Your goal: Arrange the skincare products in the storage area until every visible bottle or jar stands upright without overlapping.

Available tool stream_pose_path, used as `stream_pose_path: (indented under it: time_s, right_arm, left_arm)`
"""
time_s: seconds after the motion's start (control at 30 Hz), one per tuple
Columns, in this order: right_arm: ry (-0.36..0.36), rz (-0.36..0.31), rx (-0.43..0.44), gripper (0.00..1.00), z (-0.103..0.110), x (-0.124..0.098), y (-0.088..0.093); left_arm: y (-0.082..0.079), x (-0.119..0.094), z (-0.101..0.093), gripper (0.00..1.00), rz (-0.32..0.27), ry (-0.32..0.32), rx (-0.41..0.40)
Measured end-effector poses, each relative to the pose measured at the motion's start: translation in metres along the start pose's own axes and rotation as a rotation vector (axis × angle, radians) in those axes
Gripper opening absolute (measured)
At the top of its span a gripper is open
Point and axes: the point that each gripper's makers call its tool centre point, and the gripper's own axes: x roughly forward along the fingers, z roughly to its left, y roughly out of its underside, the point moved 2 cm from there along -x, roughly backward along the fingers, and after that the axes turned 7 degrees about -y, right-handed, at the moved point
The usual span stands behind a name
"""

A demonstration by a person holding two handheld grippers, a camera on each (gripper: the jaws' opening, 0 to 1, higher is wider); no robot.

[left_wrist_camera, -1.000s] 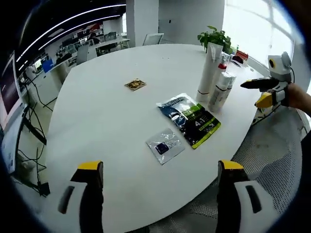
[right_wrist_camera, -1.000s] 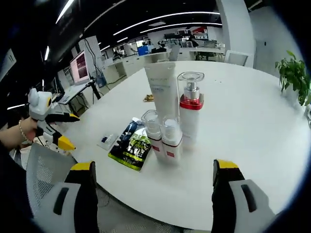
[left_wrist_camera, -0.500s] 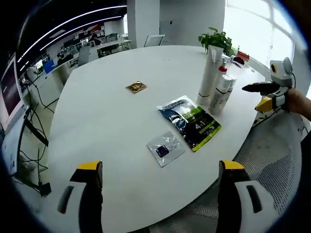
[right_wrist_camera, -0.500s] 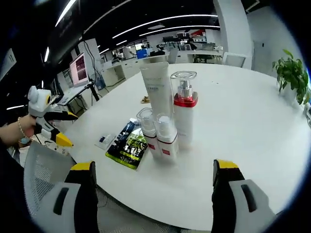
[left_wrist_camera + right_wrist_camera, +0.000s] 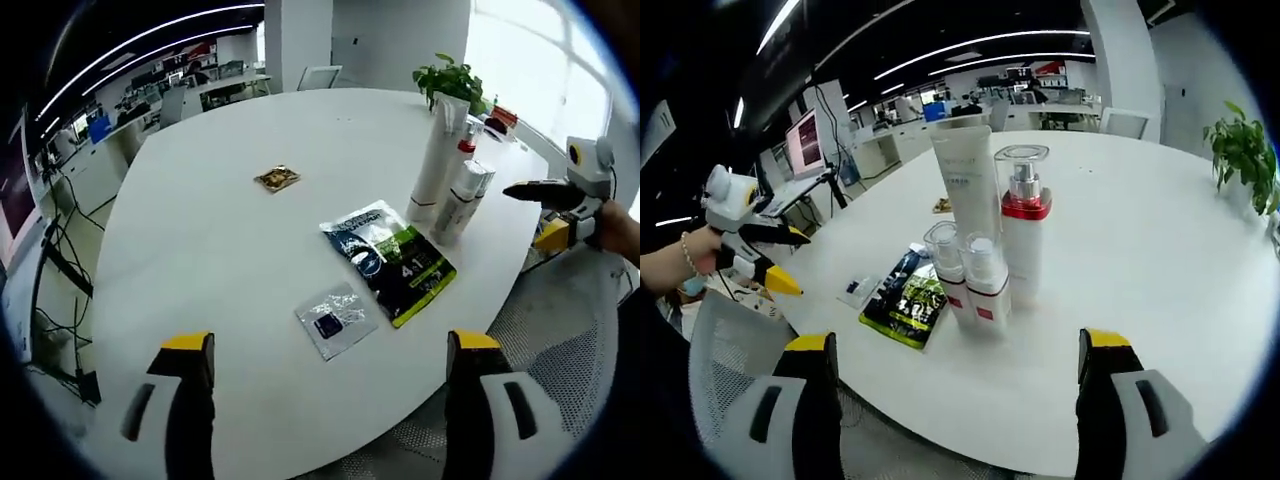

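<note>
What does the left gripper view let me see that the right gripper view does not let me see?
Left gripper view: the right gripper, fingers apart, past the table edge beside the bottles, and a bright window.

Right gripper view: the left gripper, fingers apart, held by a hand with a bracelet.

Both: the white table, upright tall tube, pump bottle, two small bottles, flat green pouch and clear sachet.
</note>
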Motion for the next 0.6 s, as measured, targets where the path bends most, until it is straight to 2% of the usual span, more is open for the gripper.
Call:
stream_pose_path:
  time_s: [0.3,0.43,0.6]
  right_arm:
    - [0.001,-0.005,-0.013,1.00,0.000,0.000,0.000]
    - [0.008,-0.034,-0.004,1.00,-0.002,-0.003,-0.003]
    - [0.011,-0.029,0.013,1.00,-0.004,0.000,-0.001]
  left_arm:
    - [-0.022,0.018,-0.004,0.97,0.013,0.003,0.015]
    - [-0.028,0.027,0.002,0.97,0.030,-0.030,0.089]
    - [-0.037,0.041,0.004,0.97,0.042,-0.018,0.066]
